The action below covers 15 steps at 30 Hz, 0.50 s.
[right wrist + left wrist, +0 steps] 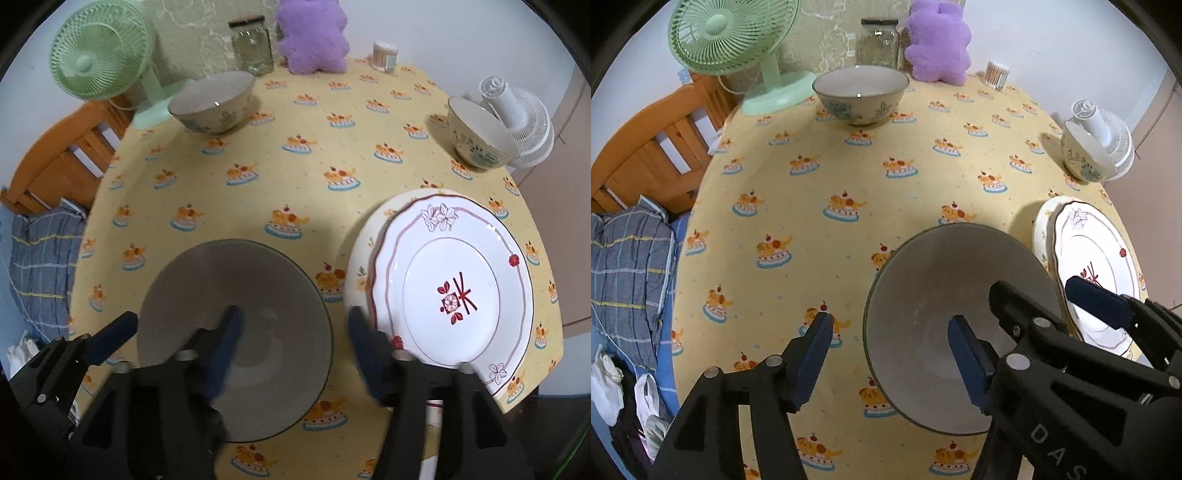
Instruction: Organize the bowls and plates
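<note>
Grey bowl (960, 325), both grippers (890, 358) (291, 347) spread wide (gripping nothing), plate's (458, 291) centre motif unobstructed only rightward.

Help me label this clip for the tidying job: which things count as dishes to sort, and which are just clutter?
Job:
grey bowl
far floral bowl
right floral bowl
white plate on a cream plate

Clutter:
green fan
white fan
jar
purple plush
swab box
</note>
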Tool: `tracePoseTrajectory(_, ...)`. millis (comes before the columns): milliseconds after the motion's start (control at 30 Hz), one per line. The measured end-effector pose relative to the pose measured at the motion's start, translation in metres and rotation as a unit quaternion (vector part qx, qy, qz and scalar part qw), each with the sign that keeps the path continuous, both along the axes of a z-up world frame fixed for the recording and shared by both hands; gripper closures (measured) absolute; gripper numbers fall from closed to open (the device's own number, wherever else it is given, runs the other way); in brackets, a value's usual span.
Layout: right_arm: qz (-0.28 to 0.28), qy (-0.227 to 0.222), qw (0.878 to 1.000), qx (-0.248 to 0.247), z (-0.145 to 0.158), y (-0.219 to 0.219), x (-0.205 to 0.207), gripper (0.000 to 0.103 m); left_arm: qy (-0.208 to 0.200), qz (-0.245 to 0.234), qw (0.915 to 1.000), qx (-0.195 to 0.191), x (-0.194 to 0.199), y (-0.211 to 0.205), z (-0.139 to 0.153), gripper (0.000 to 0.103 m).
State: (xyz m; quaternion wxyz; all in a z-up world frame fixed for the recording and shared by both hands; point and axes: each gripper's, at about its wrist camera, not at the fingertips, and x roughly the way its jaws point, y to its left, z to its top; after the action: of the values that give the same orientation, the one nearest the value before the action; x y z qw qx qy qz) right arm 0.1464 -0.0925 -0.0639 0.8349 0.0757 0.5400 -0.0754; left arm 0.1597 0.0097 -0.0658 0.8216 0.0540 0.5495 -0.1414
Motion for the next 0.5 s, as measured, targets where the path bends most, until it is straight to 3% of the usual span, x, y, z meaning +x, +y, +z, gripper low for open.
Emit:
tracePoseTrajectory(167, 0.007, -0.017, 1.0, -0.005, 0.011, 0.007, -0.003, 0.03, -0.014, -0.004, 0.9999, -0.007, -0.004, 0.005, 0.01, 0.025)
tracePoseTrajectory(500, 0.011, -0.05, 0.999, -0.008, 0.037, 0.014, 0.0, 0.023, -0.046, -0.001, 0.9985, -0.028, 0.002, 0.014, 0.036, 0.024)
